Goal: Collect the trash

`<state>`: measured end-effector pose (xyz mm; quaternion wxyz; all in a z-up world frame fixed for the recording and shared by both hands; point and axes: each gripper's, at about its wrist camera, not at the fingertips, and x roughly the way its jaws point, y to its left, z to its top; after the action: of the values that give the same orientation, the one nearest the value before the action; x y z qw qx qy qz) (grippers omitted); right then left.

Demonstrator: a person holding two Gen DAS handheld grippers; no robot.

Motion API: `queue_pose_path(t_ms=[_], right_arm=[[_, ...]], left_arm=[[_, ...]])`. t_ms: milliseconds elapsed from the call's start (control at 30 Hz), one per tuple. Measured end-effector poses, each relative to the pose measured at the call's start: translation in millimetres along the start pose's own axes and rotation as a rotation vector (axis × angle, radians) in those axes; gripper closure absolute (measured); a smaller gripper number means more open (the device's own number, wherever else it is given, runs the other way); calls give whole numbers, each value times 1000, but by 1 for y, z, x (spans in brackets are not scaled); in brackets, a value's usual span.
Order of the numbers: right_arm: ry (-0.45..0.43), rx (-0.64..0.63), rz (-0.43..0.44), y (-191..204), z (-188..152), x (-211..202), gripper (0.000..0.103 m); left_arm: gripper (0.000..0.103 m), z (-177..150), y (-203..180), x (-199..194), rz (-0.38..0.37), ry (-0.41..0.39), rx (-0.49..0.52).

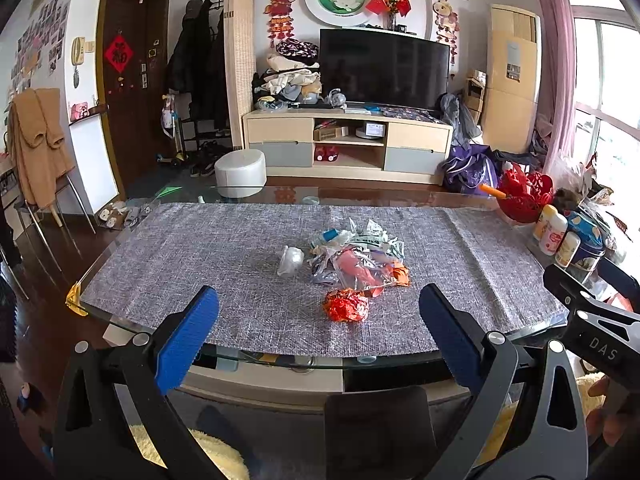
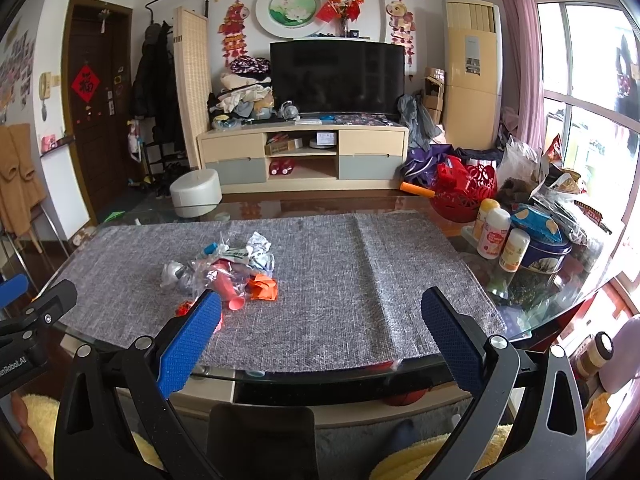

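Behind the glass counter (image 1: pixel 132 326) stand a TV (image 1: pixel 382 68) and its cabinet (image 1: pixel 348 140). On the counter a grey mat (image 1: pixel 224 264) carries the trash (image 1: pixel 358 258), a heap of plastic wrappers mid-mat, with an orange foil ball (image 1: pixel 346 306) just before it. Both the left gripper (image 1: pixel 320 336) and the right gripper (image 2: pixel 322 340) hover at the near edge, fingers (image 1: pixel 188 340) spread wide, holding nothing.

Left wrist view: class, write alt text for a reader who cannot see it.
A pile of trash, clear plastic and orange wrappers, lies mid-table on a grey cloth. The left gripper hangs open at the near edge, empty. A television stands behind.
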<state>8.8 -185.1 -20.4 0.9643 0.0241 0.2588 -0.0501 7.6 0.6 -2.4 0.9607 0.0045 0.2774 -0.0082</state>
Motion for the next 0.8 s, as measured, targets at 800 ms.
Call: queue_pose_path(t_ms=[800], right_arm=[[24, 8, -5, 0, 1, 3, 3]], left_arm=[[8, 3, 9, 2, 0, 0, -7]])
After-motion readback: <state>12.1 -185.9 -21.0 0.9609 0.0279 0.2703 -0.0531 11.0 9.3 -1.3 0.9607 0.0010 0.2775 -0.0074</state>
